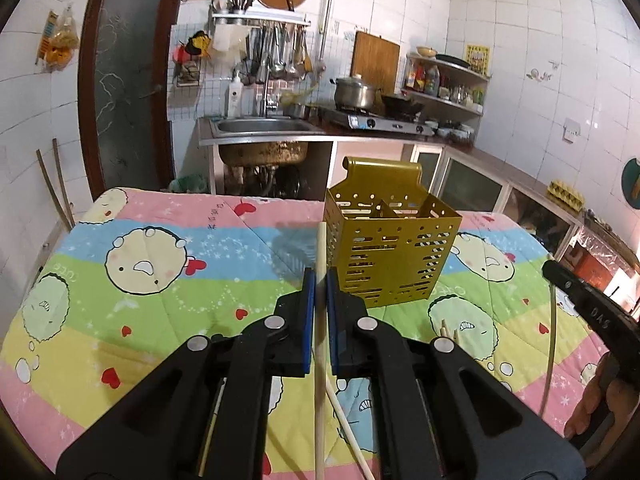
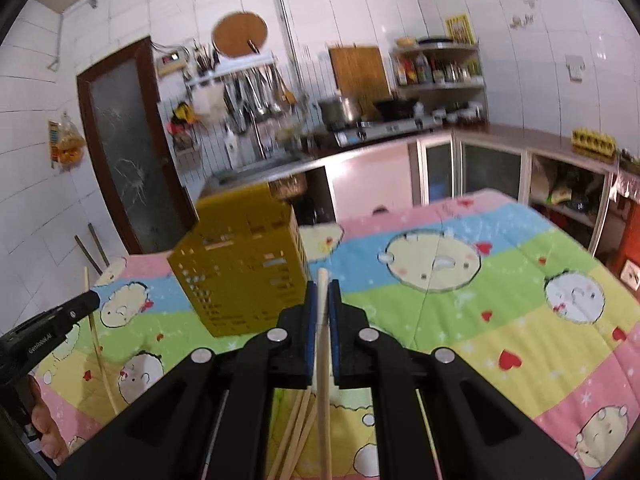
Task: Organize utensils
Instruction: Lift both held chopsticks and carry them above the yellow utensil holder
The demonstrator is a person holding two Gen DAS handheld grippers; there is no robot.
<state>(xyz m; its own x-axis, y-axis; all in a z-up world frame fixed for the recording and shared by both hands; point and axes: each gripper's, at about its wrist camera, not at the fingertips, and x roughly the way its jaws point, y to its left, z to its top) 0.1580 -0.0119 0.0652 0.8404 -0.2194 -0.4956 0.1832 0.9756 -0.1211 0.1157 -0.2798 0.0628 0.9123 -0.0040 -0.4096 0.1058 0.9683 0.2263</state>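
In the left wrist view, the left gripper [image 1: 320, 280] is seen clenched on a pale wooden chopstick [image 1: 319, 248], whose long axis runs straight up the middle of the frame, its tip rising above the blue pads [image 1: 308, 292]. The gold perforated utensil holder [image 1: 390, 248] stands upright on the cartoon-print quilt [image 1: 160, 240] just right of centre — beside and slightly beyond the chopstick tip, its open top facing up. A second loose chopstick [image 1: 348, 432] is seen lying at lower centre.

In the right wrist view, which is blurred, the right gripper [image 2: 323, 292] is likewise closed on a chopstick [image 2: 322, 304] held along its fingers. The holder [image 2: 240, 268] lies to the left of centre and close by. Several loose chopsticks [image 2: 294, 440] lie at the bottom centre. The left gripper [image 2: 56, 320] shows at the lower left edge. Both grippers are judged about equally near — each must swing inward and tip its stick down into the holder's mouth.
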